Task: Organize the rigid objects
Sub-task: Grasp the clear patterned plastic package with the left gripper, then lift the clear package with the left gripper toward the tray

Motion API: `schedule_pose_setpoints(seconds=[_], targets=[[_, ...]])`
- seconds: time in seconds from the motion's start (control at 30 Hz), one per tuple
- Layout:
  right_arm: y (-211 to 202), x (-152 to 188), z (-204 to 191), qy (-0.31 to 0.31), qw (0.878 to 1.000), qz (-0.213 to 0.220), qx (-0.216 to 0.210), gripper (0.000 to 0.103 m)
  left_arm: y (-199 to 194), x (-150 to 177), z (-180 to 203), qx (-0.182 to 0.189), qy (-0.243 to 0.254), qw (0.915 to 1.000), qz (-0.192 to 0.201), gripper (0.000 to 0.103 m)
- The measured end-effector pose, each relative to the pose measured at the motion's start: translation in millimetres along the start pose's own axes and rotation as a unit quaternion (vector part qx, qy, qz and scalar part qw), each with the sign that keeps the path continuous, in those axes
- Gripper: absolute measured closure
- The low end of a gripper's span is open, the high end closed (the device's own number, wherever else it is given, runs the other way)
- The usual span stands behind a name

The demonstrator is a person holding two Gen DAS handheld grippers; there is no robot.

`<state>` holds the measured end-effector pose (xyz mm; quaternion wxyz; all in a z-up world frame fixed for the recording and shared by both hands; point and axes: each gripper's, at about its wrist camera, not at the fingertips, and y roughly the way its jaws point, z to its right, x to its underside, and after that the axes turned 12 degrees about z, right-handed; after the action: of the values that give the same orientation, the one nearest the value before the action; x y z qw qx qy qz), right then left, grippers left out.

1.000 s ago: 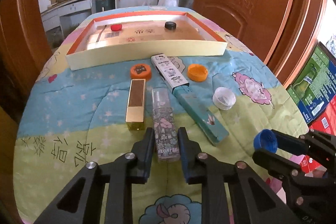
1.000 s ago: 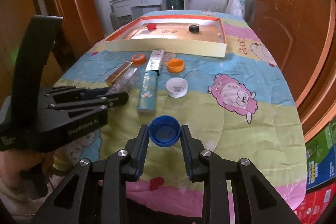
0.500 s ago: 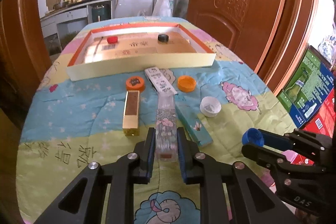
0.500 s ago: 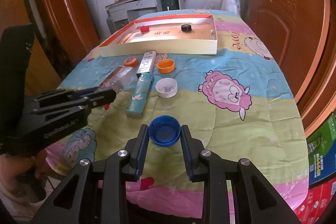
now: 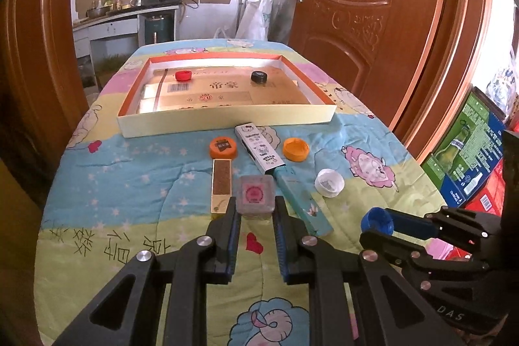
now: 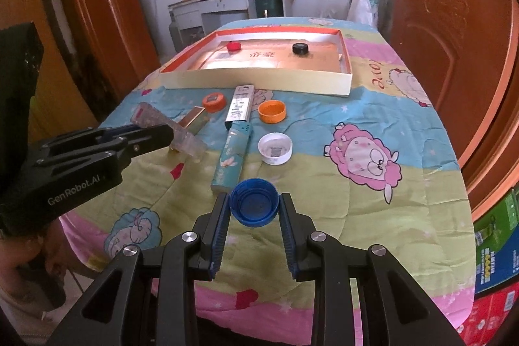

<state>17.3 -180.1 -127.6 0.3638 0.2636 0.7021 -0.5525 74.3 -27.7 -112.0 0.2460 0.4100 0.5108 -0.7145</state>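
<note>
The left gripper (image 5: 254,209) has its jaws pinching a clear glittery box (image 5: 254,195), lifted off the table and tipped so its pink-printed end faces the camera; in the right wrist view the box (image 6: 168,132) slants up from the jaws, clear of the cloth. The jaws have just been closing, with the box between them. The right gripper (image 6: 254,208) has its jaws pressed on a blue cap (image 6: 254,206), held above the near edge of the table. Left on the cloth mid-table are a gold box (image 5: 221,185) just left of the lifted one, a teal box (image 5: 303,203) to its right, a white printed box (image 5: 259,148), two orange caps (image 5: 223,147) (image 5: 295,149) and a white cap (image 5: 329,183). At the far end of the table sits the tray (image 5: 227,120), with a red cap (image 5: 182,75) and a black cap (image 5: 259,77) already in it. The step in hand looks like carrying both picked items to the tray; the next move calls for reaching forward over the loose items and the tray's near wall, then lowering each piece onto a bare part of the tray floor before letting go. Compared with a second ago, the glittery box no longer lies flat between open jaws but is gripped and raised, while the blue cap sits in the right jaws as before.
</note>
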Motion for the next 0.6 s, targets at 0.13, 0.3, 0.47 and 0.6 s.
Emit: schedule_pose_setpoints(seconds=[0.13, 0.3, 0.47, 0.6], targets=[[1, 0, -3, -0.004, 1.000, 0.000, -0.002, 0.072, 0, 2, -3, 0.001, -0.007, 1.0000, -0.005, 0.082], [1, 1, -2, -0.002, 1.000, -0.001, -0.006, 0.072, -4, 14, -6, -0.003, -0.010, 0.9994, -0.033, 0.080], [2, 4, -1, 0.007, 1.000, -0.004, -0.013, 0.072, 8, 35, -4, -0.017, 0.007, 0.9973, -0.071, 0.080], [-1, 4, -2, 0.004, 1.000, 0.000, -0.011, 0.071, 10, 34, -2, -0.019, 0.016, 0.9975, -0.067, 0.080]])
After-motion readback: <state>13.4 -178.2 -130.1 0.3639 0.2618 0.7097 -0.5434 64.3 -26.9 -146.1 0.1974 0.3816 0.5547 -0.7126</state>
